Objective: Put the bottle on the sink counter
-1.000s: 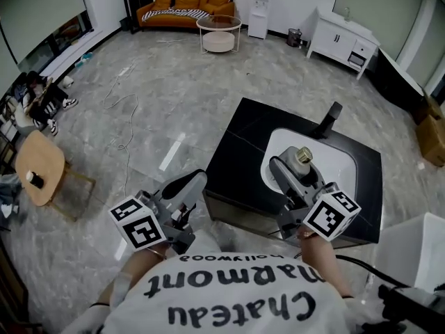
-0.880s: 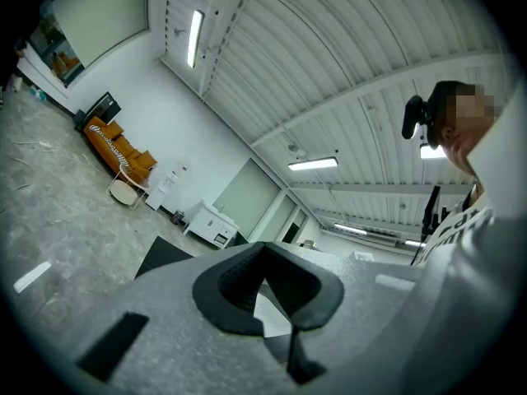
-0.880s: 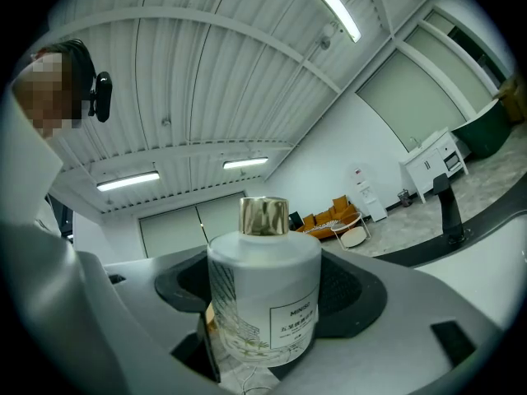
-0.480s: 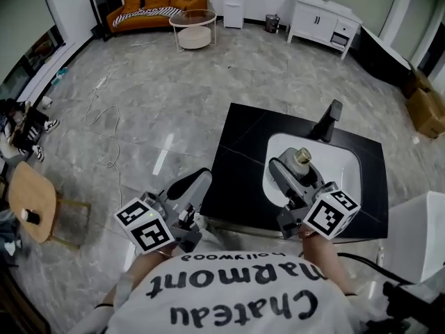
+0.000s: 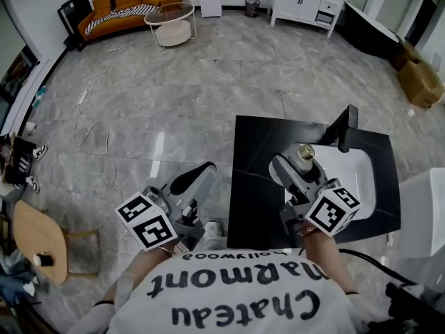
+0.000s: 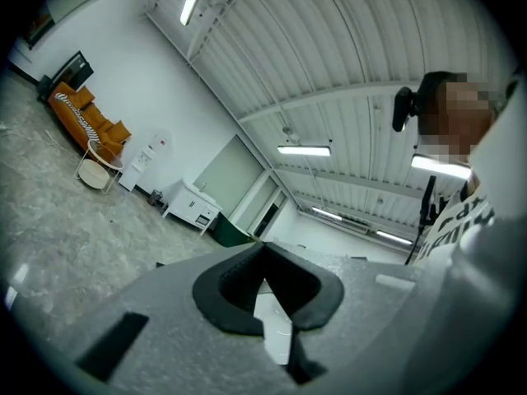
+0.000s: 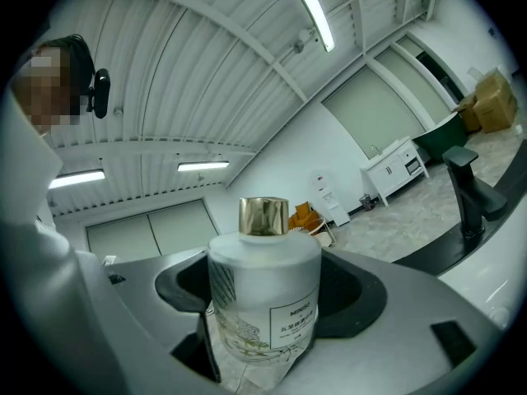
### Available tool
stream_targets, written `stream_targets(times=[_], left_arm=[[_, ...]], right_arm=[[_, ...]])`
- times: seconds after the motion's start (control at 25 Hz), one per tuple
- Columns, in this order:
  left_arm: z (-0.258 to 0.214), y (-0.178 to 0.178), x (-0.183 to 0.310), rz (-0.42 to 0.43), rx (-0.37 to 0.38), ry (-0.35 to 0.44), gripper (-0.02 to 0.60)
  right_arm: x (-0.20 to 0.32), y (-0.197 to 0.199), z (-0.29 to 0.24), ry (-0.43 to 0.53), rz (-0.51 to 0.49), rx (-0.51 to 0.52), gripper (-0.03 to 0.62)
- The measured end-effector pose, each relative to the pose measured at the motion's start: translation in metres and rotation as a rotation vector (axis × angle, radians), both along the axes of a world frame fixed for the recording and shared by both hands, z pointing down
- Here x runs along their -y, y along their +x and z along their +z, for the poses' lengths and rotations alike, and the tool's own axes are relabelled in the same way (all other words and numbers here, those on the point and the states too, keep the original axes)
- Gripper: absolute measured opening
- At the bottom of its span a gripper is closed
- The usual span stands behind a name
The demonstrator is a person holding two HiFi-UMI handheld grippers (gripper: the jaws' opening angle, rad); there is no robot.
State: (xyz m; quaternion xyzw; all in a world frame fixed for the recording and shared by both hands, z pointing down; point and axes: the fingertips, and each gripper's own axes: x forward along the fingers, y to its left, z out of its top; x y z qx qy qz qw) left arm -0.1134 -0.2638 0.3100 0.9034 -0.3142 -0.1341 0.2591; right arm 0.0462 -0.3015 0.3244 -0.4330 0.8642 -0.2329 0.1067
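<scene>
A frosted white bottle (image 5: 302, 158) with a gold cap is upright between the jaws of my right gripper (image 5: 297, 165), which is shut on it. In the head view it hangs over the left rim of the white basin (image 5: 358, 179), which is set in the black sink counter (image 5: 261, 186). The right gripper view shows the bottle (image 7: 263, 295) close up, filling the gap of the right gripper (image 7: 265, 307), with the black faucet (image 7: 466, 189) to its right. My left gripper (image 5: 197, 179) is shut on nothing, left of the counter above the floor. In its own view the left gripper (image 6: 264, 249) points up at the ceiling.
A black faucet (image 5: 345, 126) stands at the basin's far side. A white unit (image 5: 425, 211) is right of the counter. A wooden stool (image 5: 38, 245) stands at the left, and cables (image 5: 97, 134) lie on the grey floor. Sofa (image 5: 125, 5), round table (image 5: 170, 23) and white cabinet (image 5: 306, 2) are far back.
The head view has swung, so the counter now lies further right and lower. The held bottle now hangs over the basin's left rim rather than its middle. Both grippers keep their grip states.
</scene>
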Motion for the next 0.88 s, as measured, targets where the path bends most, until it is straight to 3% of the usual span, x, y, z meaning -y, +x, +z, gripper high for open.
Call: stream_targets(times=[0.36,0.48,0.64,0.88], left_arm=[[0.061,-0.029,0.098,0.082,-0.004,-0.139,0.015],[0.081,-0.025,0.121,0.149,-0.015,-0.202,0.015],[0.1,-0.014,0.151,0.217,-0.02,-0.227,0.015],[0.129,-0.001,0.17,0.256,-0.031,-0.276,0.014]], right_arm=[[0.068,-0.02,0.049,-0.114,0.169,-0.071,0.341],[0.085,-0.028,0.071,-0.159,0.201,-0.11,0.342],[0.112,-0.036,0.102,-0.187,0.221,-0.185,0.342],[0.137,-0.029,0.145,-0.267,0.268,-0.241,0.342]])
